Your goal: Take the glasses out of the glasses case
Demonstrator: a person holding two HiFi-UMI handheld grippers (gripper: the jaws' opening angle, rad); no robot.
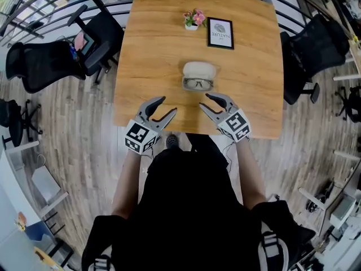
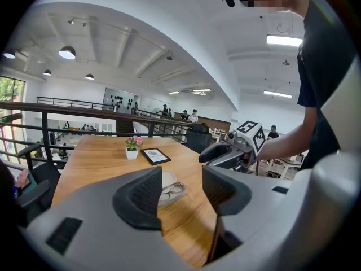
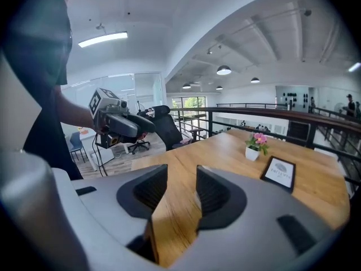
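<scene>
Light wooden table (image 1: pixel 152 49) seen from above in head view. White oval glasses case (image 1: pixel 199 69) lies open at mid-table, lid folded back to the far side. Thin-rimmed glasses (image 1: pixel 197 84) lie in the near half, lenses up, not yet taken out.

Left gripper (image 1: pixel 169 105): over near table edge, pointing fwd and inward. Jaws wide apart, nothing gripped, pads bare. Case is ahead and to its right, well clear of the tips, no contact. In left gripper view the glasses show thru the gap btwn the jaws, farther out on the tabletop, close beside the left-hand jaw in the pic.

Right gripper (image 1: pixel 203 100): also over near edge, angled fwd and inward. Its tips are nearer the case than the left's, just short of the case's near rim w/ a small strip of table btwn. Can't tell its height above the table. Jaws partly apart, narrower than the left's; only bare wood btwn them in right gripper view. Holds nothing.

The 2 grippers angle toward each other, tips apart, case just beyond the gap.

Far end: small white pot w/ pink flowers (image 1: pixel 193 19), black-framed card (image 1: pixel 220 33) just right of it. Black office chairs (image 1: pixel 316 49) stand on both sides of the table.
</scene>
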